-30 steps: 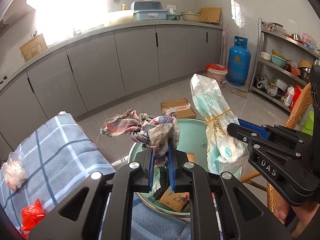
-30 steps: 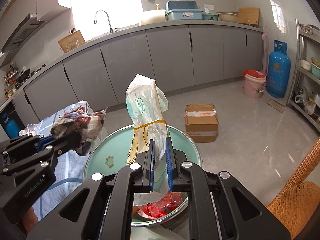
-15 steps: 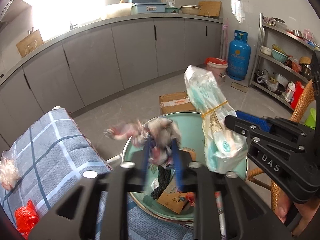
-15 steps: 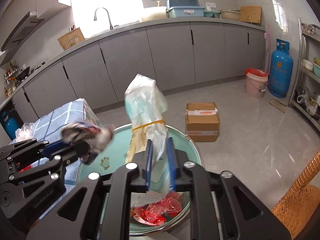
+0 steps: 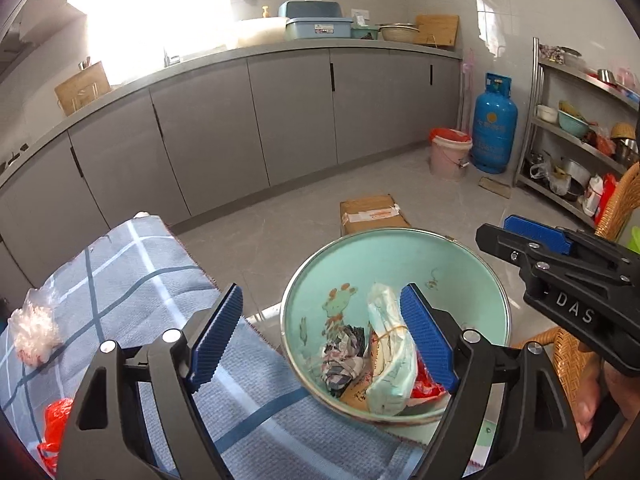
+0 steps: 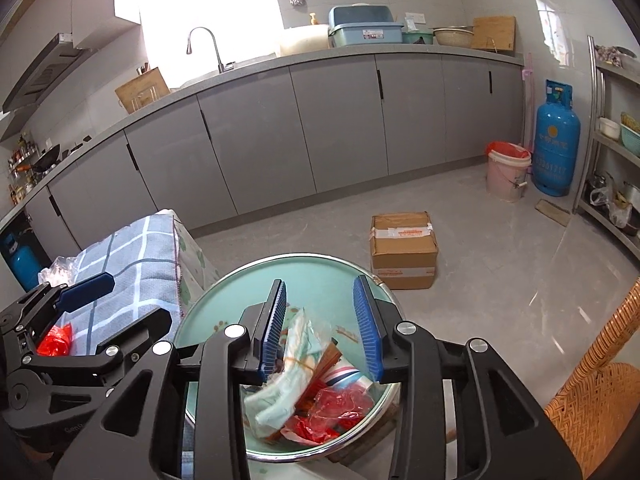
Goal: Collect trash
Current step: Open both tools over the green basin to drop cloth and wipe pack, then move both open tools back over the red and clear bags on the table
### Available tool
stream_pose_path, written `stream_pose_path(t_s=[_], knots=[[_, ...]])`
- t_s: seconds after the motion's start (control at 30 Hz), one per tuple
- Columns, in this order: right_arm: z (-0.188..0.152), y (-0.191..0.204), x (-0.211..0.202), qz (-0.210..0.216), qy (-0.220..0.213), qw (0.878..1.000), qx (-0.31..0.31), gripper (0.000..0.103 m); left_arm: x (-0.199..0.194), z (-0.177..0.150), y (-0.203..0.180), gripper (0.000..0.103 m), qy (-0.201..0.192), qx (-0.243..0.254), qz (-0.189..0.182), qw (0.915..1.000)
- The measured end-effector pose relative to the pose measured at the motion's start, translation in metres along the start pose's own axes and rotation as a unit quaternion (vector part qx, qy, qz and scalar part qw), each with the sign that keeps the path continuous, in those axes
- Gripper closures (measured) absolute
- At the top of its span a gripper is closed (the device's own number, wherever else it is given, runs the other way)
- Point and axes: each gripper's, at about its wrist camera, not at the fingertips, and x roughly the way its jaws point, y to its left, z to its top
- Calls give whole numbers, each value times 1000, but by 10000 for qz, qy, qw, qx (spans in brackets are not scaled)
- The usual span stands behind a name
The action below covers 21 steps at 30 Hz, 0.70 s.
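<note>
— Where's the trash gone?

— Into the basin (image 5: 472, 264), the mint-green enamel one with the steel rim. A crinkly pale plastic packet (image 5: 390, 356) with a rubber band round it lies slumped inside, just beside a limp patterned rag (image 5: 340, 356), over red plastic scraps (image 6: 340, 404) and a bit of cardboard.

— And the tongs?

— Both above the bowl with nothing between them. The left gripper (image 5: 320, 336) has its ribbed blue pads spread wide and widening; the right gripper (image 6: 320, 326) is parting too, less far.

— So what makes this step go well?

— I'd say opening fully before pulling away, so the thin film and frayed cloth don't snag on those ridged pads, and lifting clear of the rim rather than dragging across it.

— Anything left?

— On the blue checked cloth (image 5: 132, 276) well to the left: a wispy clear bag (image 5: 34, 332) and a crumpled red bag (image 5: 56, 424). Both look light and slippery, so a firm pinch on the bunched part should serve.
</note>
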Motion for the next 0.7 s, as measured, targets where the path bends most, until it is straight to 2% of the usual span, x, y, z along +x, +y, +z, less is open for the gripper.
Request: stream_pose_path(t_s=[0.33, 0.47, 0.6, 0.67, 0.7], knots=[[-1, 29, -10, 204, 5, 9997, -104, 61, -28, -19, 31, 22, 18, -263, 325, 9991], [-3, 53, -12, 405, 44, 9989, -232, 56, -57, -32, 54, 11, -138, -356, 624, 9973], [-6, 83, -12, 641, 98, 9972, -383, 52, -90, -47, 85, 10, -259, -536, 919, 9940], [-8, 99, -11, 750, 141, 9960, -473, 49, -105, -56, 101, 7, -309, -681, 1076, 9914], [-9, 108, -11, 814, 161, 9952, -523, 45, -115, -62, 114, 6, -321, -779, 1225, 9889]])
